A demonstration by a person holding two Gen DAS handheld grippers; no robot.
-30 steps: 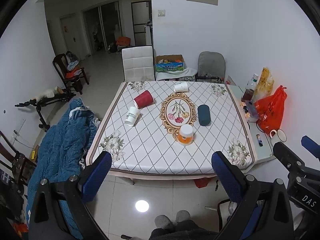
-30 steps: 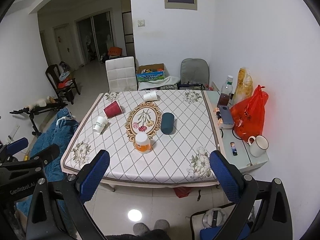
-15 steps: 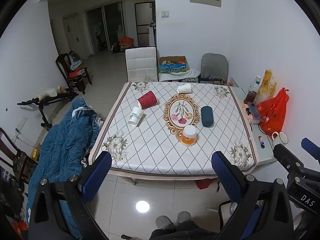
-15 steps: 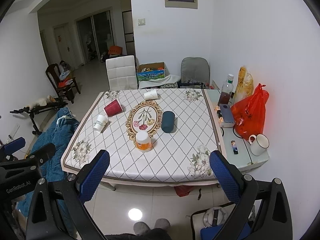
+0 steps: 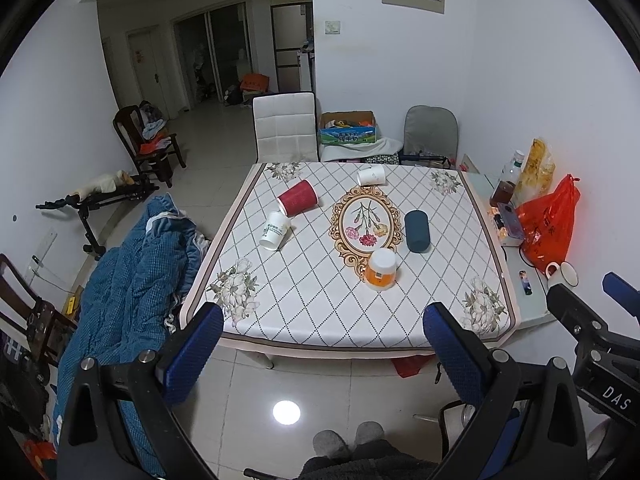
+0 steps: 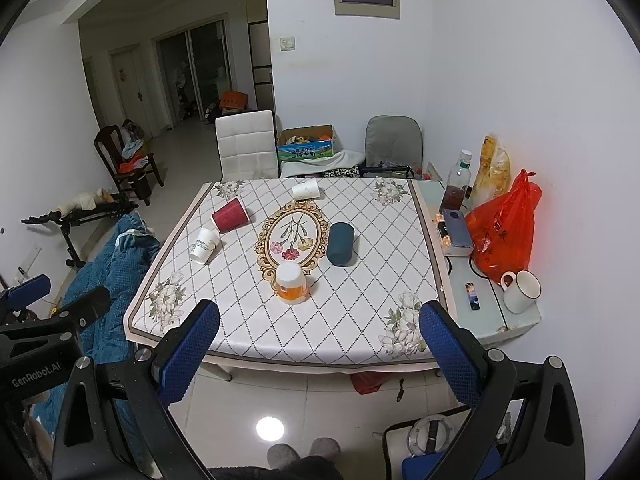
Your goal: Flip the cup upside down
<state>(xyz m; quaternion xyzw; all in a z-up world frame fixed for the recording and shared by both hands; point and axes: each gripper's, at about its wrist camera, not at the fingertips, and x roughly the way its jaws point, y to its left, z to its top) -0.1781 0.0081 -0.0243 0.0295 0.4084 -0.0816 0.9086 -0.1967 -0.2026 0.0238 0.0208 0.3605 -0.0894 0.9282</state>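
Observation:
Several cups lie on the patterned table (image 5: 320, 304). A red cup (image 5: 298, 198) lies on its side at the far left, a printed white cup (image 5: 275, 230) lies beside it, a plain white cup (image 5: 371, 176) lies at the far edge, and a dark teal cup (image 5: 417, 231) lies right of the floral oval. An orange cup (image 5: 381, 269) with a white base stands upside down near the middle. The same cups show in the right wrist view: red (image 6: 229, 215), printed white (image 6: 204, 244), plain white (image 6: 305, 190), teal (image 6: 340, 244), orange (image 6: 291, 283). My left gripper (image 5: 322, 354) and right gripper (image 6: 318, 354) are open, empty, well short of the table.
A side shelf (image 6: 486, 304) on the right holds a white mug (image 6: 520, 290), a red bag (image 6: 502, 232) and a bottle (image 6: 456, 188). A blue blanket (image 5: 128, 280) lies left of the table. Chairs (image 5: 285, 128) stand behind it. Tiled floor (image 5: 312, 392) lies below me.
Both views have drawn back and risen slightly, so the table sits a little farther off. The cups have not moved. Both grippers stay open.

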